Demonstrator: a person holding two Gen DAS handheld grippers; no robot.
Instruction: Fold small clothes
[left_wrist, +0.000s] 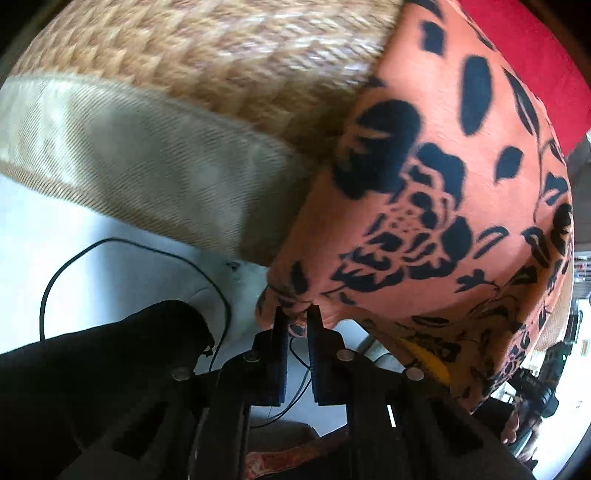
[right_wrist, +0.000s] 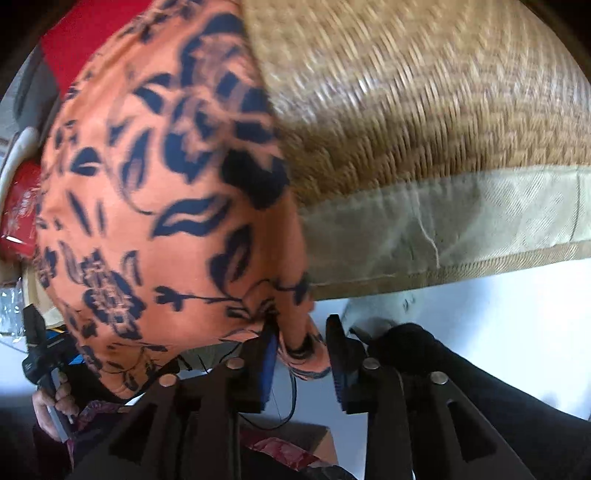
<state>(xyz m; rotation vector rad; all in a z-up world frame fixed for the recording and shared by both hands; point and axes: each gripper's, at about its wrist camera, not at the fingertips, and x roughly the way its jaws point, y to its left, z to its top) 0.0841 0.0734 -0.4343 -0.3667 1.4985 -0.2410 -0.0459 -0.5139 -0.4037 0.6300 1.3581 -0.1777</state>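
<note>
In the left wrist view, the left tongs (left_wrist: 298, 314) are clamped on a corner of the orange floral garment (left_wrist: 424, 206), which hangs lifted over a woven mat (left_wrist: 221, 55) with a beige border.

In the right wrist view, the right tongs (right_wrist: 301, 328) stand apart around another edge of the garment (right_wrist: 166, 184), above the white worktop (right_wrist: 498, 325).

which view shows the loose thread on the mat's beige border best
The right wrist view: the pale loose thread hangs plainly across the beige border. The left wrist view shows the border blurred, with no thread visible.
</note>
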